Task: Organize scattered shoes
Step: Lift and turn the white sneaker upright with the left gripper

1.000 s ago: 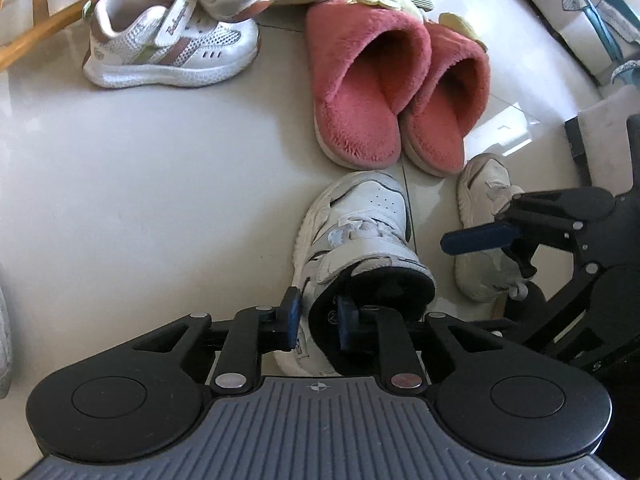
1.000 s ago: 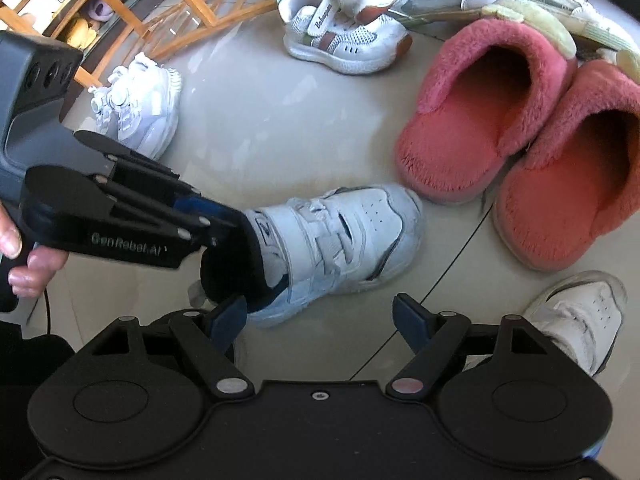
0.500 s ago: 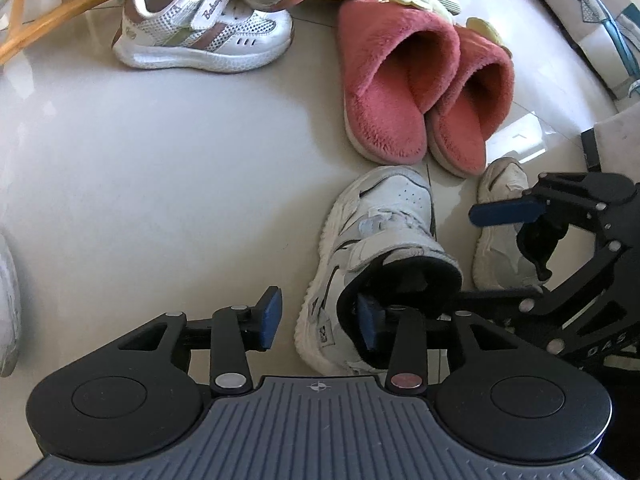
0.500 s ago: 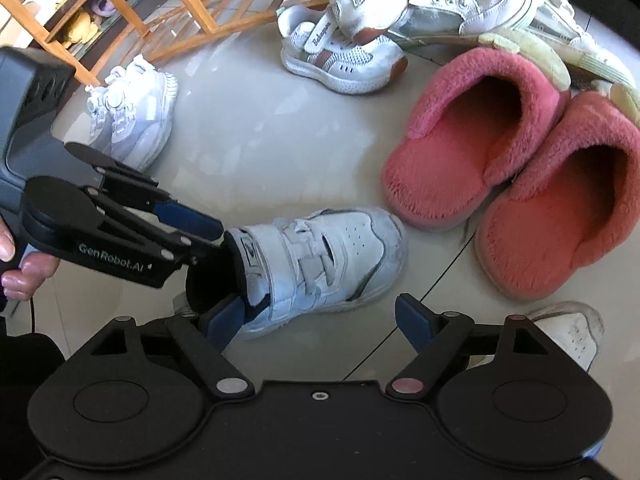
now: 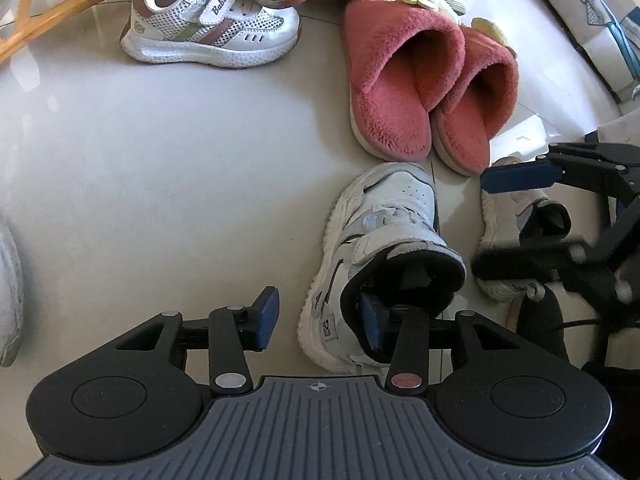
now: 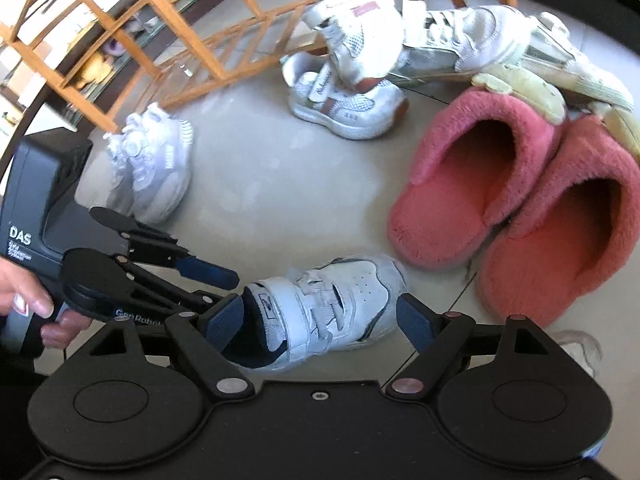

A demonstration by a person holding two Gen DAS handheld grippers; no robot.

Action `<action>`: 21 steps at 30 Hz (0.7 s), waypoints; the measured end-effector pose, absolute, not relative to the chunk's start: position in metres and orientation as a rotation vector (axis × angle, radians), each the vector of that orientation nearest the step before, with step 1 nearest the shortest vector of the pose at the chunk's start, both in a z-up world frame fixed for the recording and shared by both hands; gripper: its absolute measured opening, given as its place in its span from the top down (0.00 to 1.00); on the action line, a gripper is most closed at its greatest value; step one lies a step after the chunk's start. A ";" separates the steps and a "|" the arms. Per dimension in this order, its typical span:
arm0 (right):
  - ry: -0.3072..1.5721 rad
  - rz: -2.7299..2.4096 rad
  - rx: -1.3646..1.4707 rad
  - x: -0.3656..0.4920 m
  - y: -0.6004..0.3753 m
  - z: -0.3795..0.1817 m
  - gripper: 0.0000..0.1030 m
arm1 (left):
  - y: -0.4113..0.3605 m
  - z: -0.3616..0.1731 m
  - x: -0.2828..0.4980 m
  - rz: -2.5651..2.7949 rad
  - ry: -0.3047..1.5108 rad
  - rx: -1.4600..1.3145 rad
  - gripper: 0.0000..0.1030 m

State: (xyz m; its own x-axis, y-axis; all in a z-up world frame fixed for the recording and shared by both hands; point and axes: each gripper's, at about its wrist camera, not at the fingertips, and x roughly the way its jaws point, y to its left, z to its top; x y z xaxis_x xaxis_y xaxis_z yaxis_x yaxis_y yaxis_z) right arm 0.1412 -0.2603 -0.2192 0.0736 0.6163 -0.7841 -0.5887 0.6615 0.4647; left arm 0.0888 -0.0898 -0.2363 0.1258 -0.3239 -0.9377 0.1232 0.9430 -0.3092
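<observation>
The step in hand looks like the release of one shoe after setting it down. The white strap sneaker [image 5: 382, 240] stands on the tiled floor [image 5: 160, 168] in the lower middle of the left wrist view, toe pointing up toward the pair of pink plush slippers [image 5: 420, 92]. The left claw [image 5: 320, 316] is opening: one blue pad hangs free over the floor at the left, the other sits inside the sneaker's dark collar, and the heel wall lies between them without being squeezed, so the shoe is let go.

At the right of that frame the right claw [image 5: 516, 216] hovers over a second small white sneaker [image 5: 502, 240], probably the mate. Its jaws are also opening, wide apart, and press on nothing; in its own view [image 6: 320, 316] the pads frame the strap sneaker loosely.

Next, I judge, the left claw must lift straight out of the collar without tipping the shoe, while the right one lowers onto the mate and brings it beside the first. A mesh sneaker [image 5: 208, 28] and others wait at the upper left, by the wooden rack [image 6: 192, 40].
</observation>
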 end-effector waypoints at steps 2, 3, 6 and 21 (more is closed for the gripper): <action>1.165 0.931 -0.091 0.138 -0.256 -0.220 0.09 | -0.089 -0.236 0.088 -0.330 1.409 -0.171 0.56; 1.159 0.937 -0.115 0.136 -0.255 -0.220 0.09 | -0.089 -0.237 0.089 -0.330 1.409 -0.170 0.56; 1.158 0.966 -0.167 0.132 -0.250 -0.224 0.09 | -0.090 -0.238 0.090 -0.331 1.411 -0.168 0.56; 1.116 1.039 -0.298 0.118 -0.230 -0.227 0.09 | -0.097 -0.238 0.100 -0.360 1.405 -0.122 0.71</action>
State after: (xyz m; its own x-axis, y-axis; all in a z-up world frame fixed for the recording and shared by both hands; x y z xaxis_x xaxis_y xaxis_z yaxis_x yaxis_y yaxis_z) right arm 0.1180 -0.2303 -0.2268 0.0530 0.5334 -0.8442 -0.8040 0.5243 0.2807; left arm 0.1004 -0.0968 -0.2382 0.1217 -0.3175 -0.9404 0.1738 0.9396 -0.2947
